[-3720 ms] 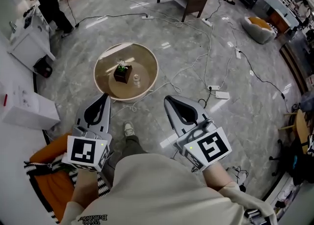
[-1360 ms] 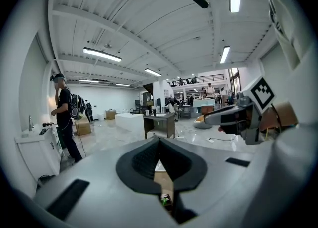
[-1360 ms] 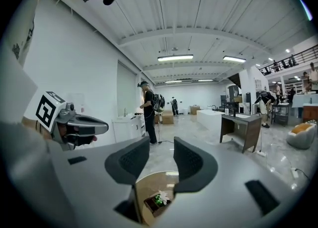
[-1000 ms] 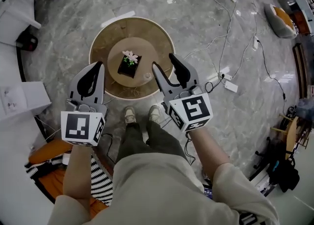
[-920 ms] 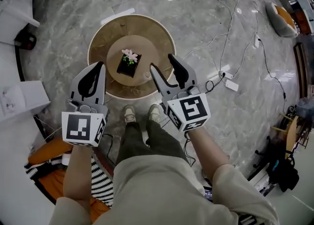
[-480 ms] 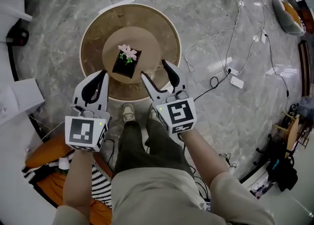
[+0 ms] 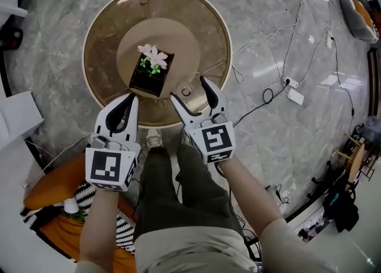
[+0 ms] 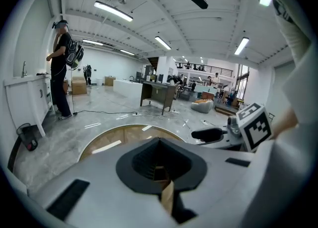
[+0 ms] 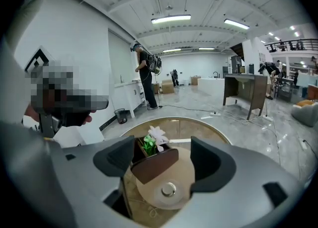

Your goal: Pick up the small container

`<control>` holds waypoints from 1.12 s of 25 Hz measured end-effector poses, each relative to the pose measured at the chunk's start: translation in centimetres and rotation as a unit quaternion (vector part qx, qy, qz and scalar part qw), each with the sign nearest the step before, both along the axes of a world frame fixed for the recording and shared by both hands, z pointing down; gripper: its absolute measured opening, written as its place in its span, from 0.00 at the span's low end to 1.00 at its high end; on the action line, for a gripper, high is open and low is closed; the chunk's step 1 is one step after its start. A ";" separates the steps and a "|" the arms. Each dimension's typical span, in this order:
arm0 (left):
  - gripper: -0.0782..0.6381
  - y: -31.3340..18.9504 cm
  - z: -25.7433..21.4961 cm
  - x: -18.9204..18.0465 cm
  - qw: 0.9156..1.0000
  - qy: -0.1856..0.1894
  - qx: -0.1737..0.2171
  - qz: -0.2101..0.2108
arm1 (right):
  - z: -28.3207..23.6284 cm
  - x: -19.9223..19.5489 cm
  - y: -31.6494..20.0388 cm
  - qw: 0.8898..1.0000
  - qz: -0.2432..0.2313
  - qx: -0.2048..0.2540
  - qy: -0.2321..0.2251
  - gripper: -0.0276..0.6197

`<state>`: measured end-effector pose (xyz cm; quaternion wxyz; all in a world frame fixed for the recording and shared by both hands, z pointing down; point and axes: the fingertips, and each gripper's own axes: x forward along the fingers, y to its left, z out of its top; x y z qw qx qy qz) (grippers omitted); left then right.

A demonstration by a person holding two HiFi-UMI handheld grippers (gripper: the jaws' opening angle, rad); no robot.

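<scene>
We see left gripper (image 7: 128,100) and right gripper (image 7: 188,90) lower now, nearer the table (image 7: 202,28). Right jaws have just been opening, now wide and holding nothing, small container (image 9: 168,189) ahead between them. Left jaws closed, empty.

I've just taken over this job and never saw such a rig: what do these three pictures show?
No robot: a person holds a two-jaw gripper in each hand. The head view looks down from their head; each gripper view looks along its own jaws. Below is a round table with a dark box of flowers and a small round container. The left gripper has its jaws shut, empty. The right gripper has just been opening its jaws; they stand wide, the container shows in the gap, but nothing is held.
</scene>
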<state>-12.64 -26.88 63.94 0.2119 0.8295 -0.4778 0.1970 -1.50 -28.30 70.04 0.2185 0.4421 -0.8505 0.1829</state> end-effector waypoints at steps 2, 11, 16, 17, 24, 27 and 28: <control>0.12 0.2 2.0 0.3 1.000 0.013 -0.007 0.000 | 2.4 -0.3 0.0 1.000 -0.012 -0.006 0.005 0.52; 0.12 1.2 8.9 0.5 1.000 0.008 -0.022 0.016 | 11.1 -1.3 0.3 0.999 -0.022 -0.032 0.025 0.52; 0.12 1.7 10.9 0.3 0.999 0.011 -0.035 0.015 | 14.1 -0.6 0.0 0.999 0.011 -0.042 0.028 0.52; 0.12 1.8 11.3 0.2 0.999 0.011 -0.036 0.015 | 14.6 -0.5 -0.2 0.999 0.013 -0.042 0.030 0.52; 0.12 2.3 13.2 -0.1 0.999 0.011 -0.045 0.017 | 18.5 -0.9 0.0 0.997 -0.006 -0.036 0.072 0.53; 0.12 2.6 13.7 -0.1 0.999 0.012 -0.046 0.020 | 18.7 -0.7 -0.2 0.998 0.013 -0.028 0.061 0.53; 0.12 2.7 14.0 -0.1 0.999 0.011 -0.048 0.021 | 18.6 -0.6 -0.3 0.998 0.018 -0.022 0.057 0.52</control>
